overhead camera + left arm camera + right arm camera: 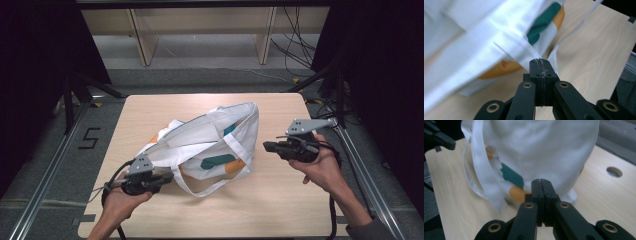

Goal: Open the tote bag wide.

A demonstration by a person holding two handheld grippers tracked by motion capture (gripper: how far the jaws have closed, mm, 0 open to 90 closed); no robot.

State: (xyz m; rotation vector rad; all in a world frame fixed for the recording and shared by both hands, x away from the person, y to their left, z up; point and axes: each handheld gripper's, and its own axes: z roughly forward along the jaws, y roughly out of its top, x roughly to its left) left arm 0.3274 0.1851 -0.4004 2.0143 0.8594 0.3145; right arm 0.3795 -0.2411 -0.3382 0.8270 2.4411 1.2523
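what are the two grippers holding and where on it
Both are shut on the white tote bag: left gripper on its near-left cloth edge, right gripper on the right side's cloth.

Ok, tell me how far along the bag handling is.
Done: both grippers are closed on the white tote bag, the left gripper pinching fabric, the right gripper clamped at the bag's edge. In hand: the bag is held partly raised. Left: its bottom lies on the table, still crumpled.

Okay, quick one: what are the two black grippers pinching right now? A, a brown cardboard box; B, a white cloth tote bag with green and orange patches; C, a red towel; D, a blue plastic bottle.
B: the left gripper and the right gripper each clamp an edge of the white cloth tote bag with green and orange patches over the light wooden table.
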